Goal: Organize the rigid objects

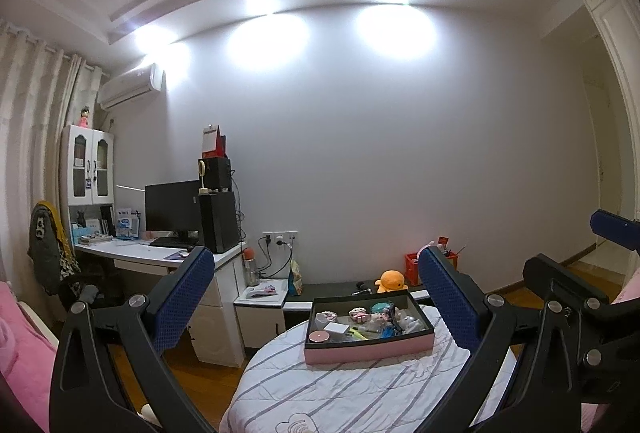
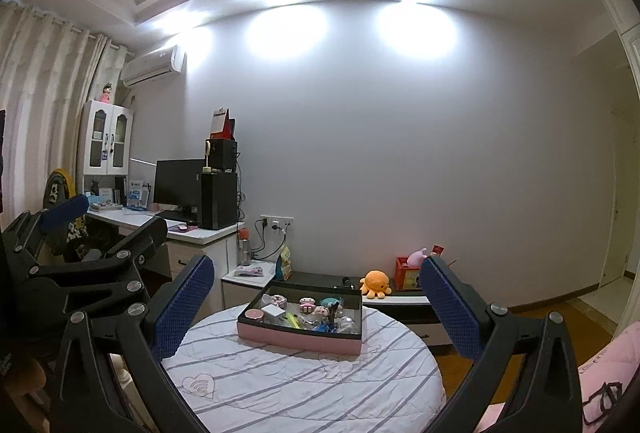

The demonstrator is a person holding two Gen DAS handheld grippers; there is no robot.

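A pink box with a black rim (image 1: 368,351) (image 2: 298,337) stands on a round table with a striped white cloth (image 1: 320,393) (image 2: 304,385). It holds several small trinkets: a pink round lid (image 1: 319,336), a white block (image 1: 335,329) and little figurines (image 2: 320,309). My left gripper (image 1: 316,303) is open and empty, held above the table short of the box. My right gripper (image 2: 316,307) is open and empty too, at about the same distance. Each gripper shows at the edge of the other's view.
A white desk (image 1: 160,257) with monitor and black speakers stands at the left. A low dark bench (image 1: 340,289) behind the table carries an orange plush (image 1: 390,281) and a red crate (image 1: 414,267). Pink bedding (image 1: 20,345) lies at the left, a pink cushion (image 2: 608,365) at the right.
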